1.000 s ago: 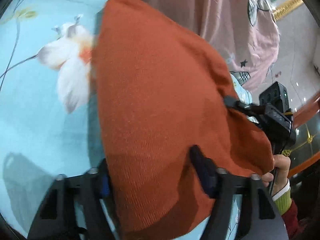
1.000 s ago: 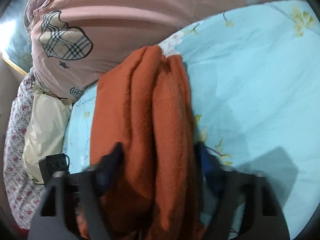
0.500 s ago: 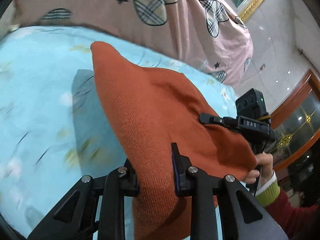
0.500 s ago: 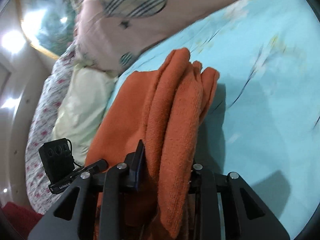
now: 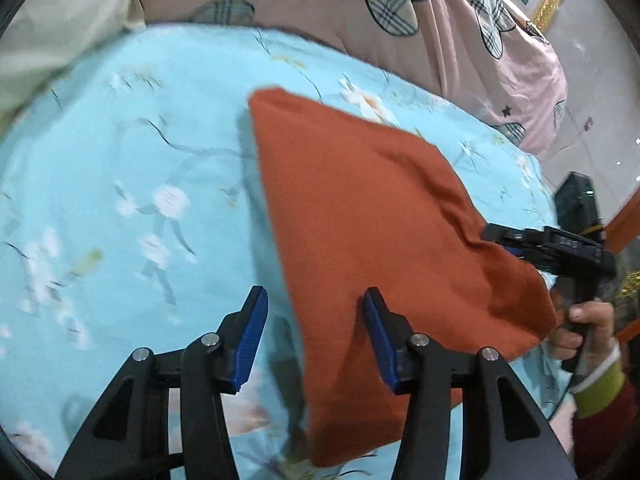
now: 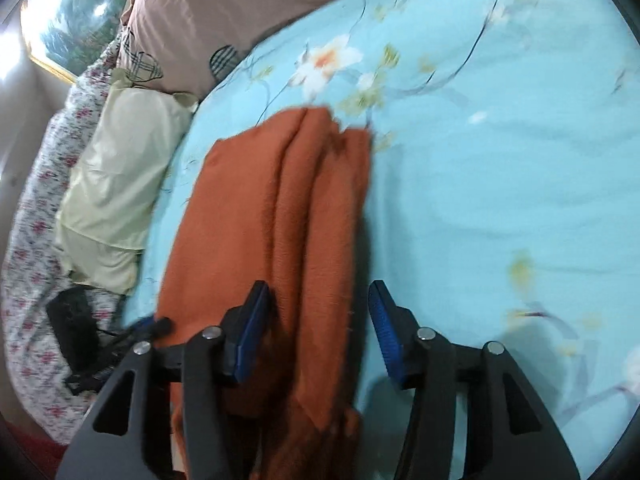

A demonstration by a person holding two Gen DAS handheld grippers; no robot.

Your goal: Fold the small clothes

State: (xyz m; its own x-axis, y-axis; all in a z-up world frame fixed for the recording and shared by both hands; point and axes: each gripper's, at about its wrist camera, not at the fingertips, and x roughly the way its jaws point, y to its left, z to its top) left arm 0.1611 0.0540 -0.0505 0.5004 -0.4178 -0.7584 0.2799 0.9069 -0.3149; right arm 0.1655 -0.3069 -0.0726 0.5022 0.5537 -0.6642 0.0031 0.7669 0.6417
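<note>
A folded rust-orange knit garment (image 5: 372, 232) lies on the light blue flowered bedsheet (image 5: 120, 168). My left gripper (image 5: 314, 340) is open; its fingers stand apart over the garment's near left edge without gripping it. My right gripper (image 6: 316, 332) is open too, its blue pads either side of the garment's folded edge (image 6: 288, 220). The right gripper also shows in the left wrist view (image 5: 560, 248), held by a hand at the garment's right corner. The left gripper shows dimly at the left of the right wrist view (image 6: 80, 336).
A pink quilt with plaid hearts (image 5: 400, 20) lies bunched along the far side of the bed. A pale yellow pillow (image 6: 116, 184) and a floral cloth (image 6: 32, 240) lie to the left of the garment. Open sheet stretches to the right (image 6: 500, 200).
Both grippers were shut on the orange garment and holding it up; now both have opened and let go. The garment has dropped onto the sheet, and both grippers have drawn back a little.
</note>
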